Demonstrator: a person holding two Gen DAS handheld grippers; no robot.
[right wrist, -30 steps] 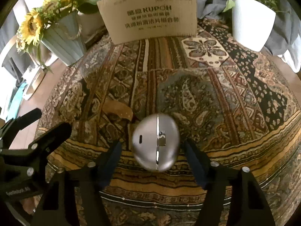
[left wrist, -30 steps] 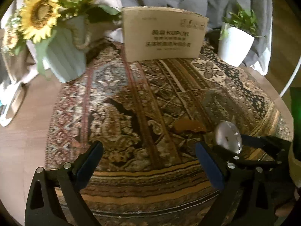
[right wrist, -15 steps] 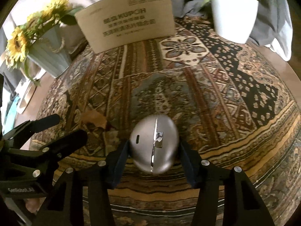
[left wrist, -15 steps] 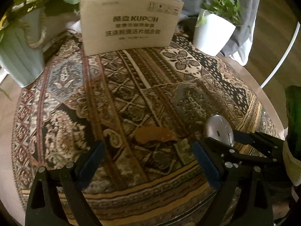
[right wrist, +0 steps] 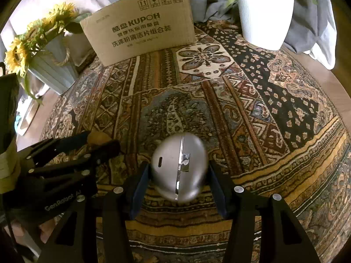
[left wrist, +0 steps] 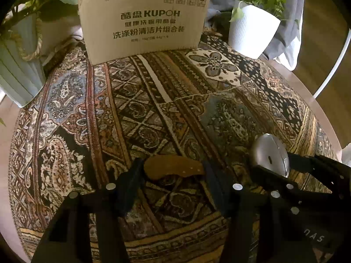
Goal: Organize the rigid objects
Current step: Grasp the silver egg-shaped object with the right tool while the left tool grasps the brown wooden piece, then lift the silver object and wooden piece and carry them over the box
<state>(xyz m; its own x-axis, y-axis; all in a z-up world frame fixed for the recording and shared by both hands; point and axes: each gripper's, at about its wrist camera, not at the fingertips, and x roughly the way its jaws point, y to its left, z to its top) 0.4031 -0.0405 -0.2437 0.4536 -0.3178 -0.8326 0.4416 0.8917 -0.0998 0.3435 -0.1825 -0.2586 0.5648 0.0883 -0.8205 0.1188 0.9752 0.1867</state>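
- Low centre of the right view: right gripper (right wrist: 178,180), jaws pinching the silver egg-shaped metal case (right wrist: 178,167) above the patterned counter (right wrist: 252,100).
- Left gripper (left wrist: 173,178), jaws closed around the flat brown wooden piece (left wrist: 173,167).
- Grasp step; next, likely carry both toward the cardboard box (right wrist: 140,32), top of frame.

Dim warm light; fisheye bending and dark corners; close silver object (right wrist: 178,171) blurred.
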